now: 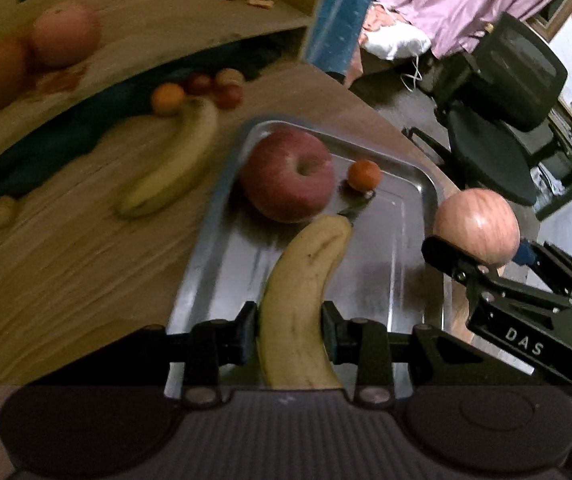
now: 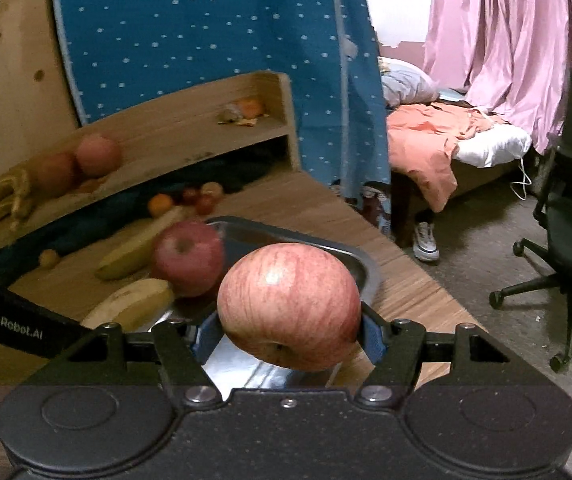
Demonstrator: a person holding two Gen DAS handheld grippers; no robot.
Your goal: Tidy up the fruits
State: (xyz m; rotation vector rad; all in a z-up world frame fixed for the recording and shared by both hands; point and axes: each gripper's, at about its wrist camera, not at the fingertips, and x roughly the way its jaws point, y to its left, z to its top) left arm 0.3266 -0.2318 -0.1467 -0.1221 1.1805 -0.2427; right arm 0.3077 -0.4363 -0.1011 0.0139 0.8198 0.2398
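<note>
My left gripper [image 1: 289, 334] is shut on a yellow banana [image 1: 302, 300], held over the near part of a steel tray [image 1: 406, 280]. A red apple [image 1: 288, 174] and a small orange fruit [image 1: 364, 175] lie at the tray's far end. My right gripper [image 2: 290, 330] is shut on a pale red apple [image 2: 290, 306], held above the tray's [image 2: 370, 276] right rim. The left wrist view shows this apple [image 1: 478, 226] and the right gripper [image 1: 482, 256] at the tray's right edge. The held banana [image 2: 133, 304] and the tray's apple [image 2: 187, 258] appear in the right wrist view.
On the wooden table [image 1: 65, 260] left of the tray lie a second banana [image 1: 173, 172] and several small fruits [image 1: 197, 88]. A raised wooden shelf [image 1: 157, 12] behind holds two apples [image 1: 65, 34]. An office chair [image 1: 498, 120] stands beyond the table's right edge.
</note>
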